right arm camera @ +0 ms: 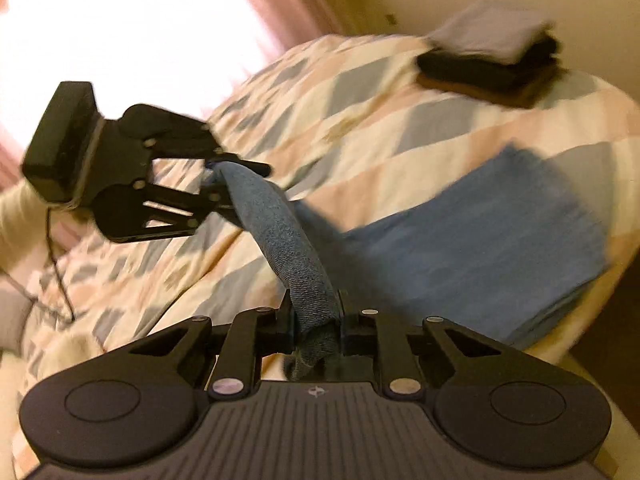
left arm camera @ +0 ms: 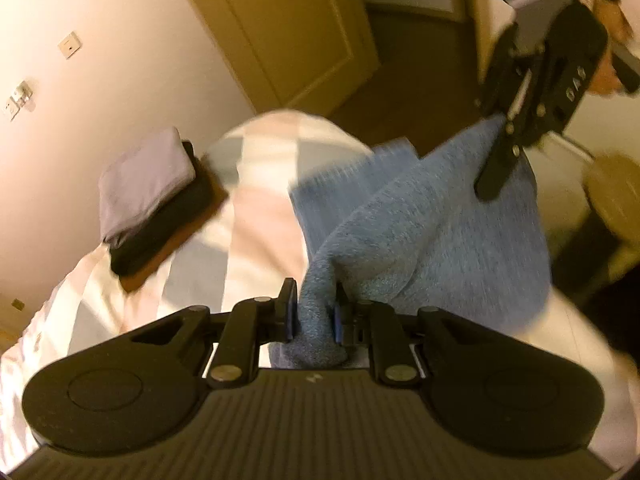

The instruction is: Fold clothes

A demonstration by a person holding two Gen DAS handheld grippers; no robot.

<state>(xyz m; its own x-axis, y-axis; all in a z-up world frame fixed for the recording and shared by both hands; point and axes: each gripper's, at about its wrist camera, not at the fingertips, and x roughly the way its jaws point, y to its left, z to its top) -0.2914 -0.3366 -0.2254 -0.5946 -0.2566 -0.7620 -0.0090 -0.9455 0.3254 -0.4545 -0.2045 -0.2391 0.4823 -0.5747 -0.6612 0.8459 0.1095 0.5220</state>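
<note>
A blue knit garment [left arm camera: 432, 232] lies partly on the bed and is lifted at one edge. My left gripper [left arm camera: 314, 312] is shut on one bunched corner of it. My right gripper [left arm camera: 502, 148] shows at the upper right of the left wrist view, shut on the other corner. In the right wrist view my right gripper [right arm camera: 314, 312] pinches the blue garment [right arm camera: 480, 232], and the held edge stretches as a band to my left gripper [right arm camera: 224, 178], which is shut on it. The rest of the garment lies flat on the bed.
The bed has a checked quilt [right arm camera: 360, 120] in cream, pink and grey. A stack of folded clothes [left arm camera: 148, 196], grey on top of black, sits near the wall; it also shows in the right wrist view [right arm camera: 496, 52]. A door [left arm camera: 288, 28] and a round stool [left arm camera: 612, 188] stand beyond the bed.
</note>
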